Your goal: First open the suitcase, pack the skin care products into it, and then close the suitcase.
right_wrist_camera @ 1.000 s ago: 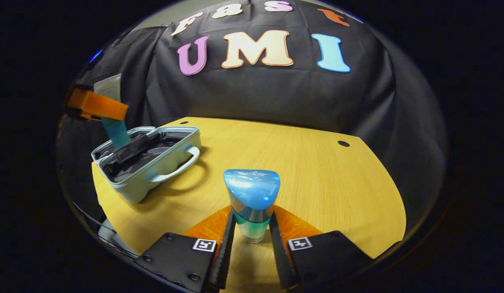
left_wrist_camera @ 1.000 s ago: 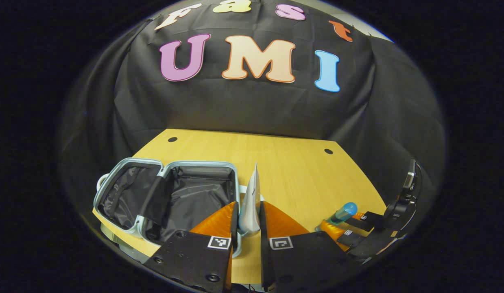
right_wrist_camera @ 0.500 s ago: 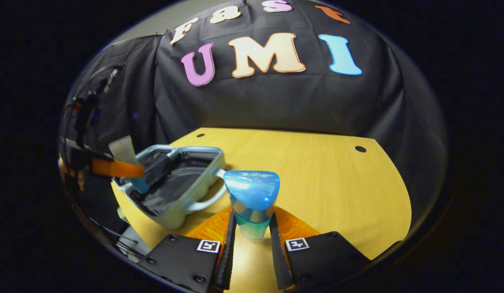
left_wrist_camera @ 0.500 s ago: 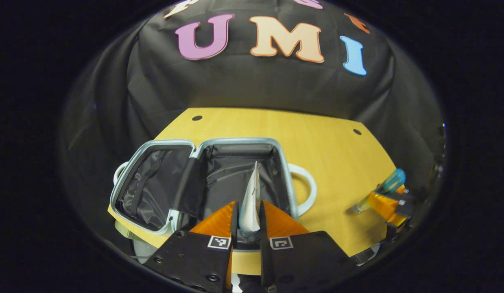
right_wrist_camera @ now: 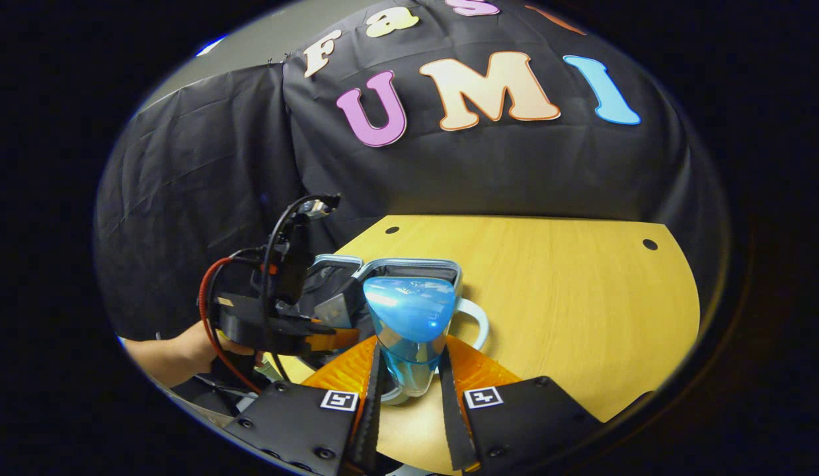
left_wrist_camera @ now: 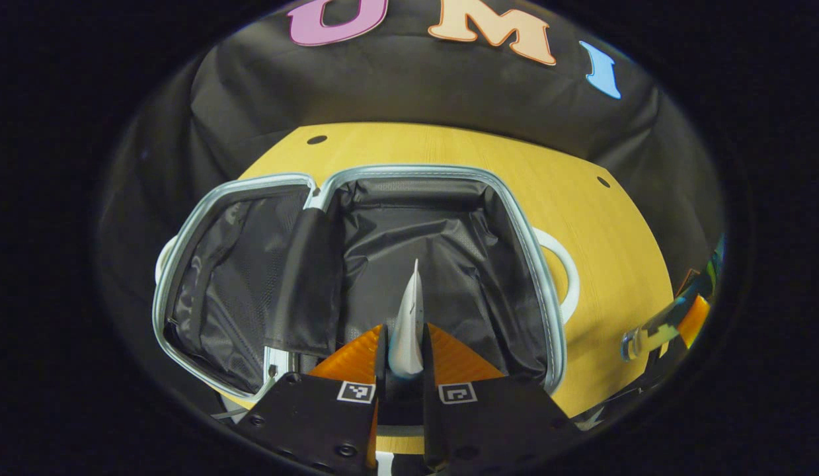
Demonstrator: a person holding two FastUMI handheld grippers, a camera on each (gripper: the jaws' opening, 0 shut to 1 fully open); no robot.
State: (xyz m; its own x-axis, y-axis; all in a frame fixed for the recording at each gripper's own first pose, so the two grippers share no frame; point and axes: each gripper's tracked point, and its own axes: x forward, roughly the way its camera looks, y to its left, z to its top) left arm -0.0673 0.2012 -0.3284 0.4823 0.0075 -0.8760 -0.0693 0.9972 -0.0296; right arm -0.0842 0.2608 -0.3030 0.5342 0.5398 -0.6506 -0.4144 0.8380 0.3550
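- Suitcase (left_wrist_camera: 356, 198) lies open at the table's (left_wrist_camera: 601, 264) left edge, nothing packed yet
- Left gripper (left_wrist_camera: 404, 360) clamps a pale tube (left_wrist_camera: 409, 317) over the open suitcase
- Right gripper (right_wrist_camera: 409, 380) clamps a blue bottle (right_wrist_camera: 409, 324); closing remains

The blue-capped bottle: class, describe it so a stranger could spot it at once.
Start at the wooden table and its open suitcase. In front of it, the right gripper holds the blue-capped bottle: clear and blue-tinted, unlike the pale flat tube.
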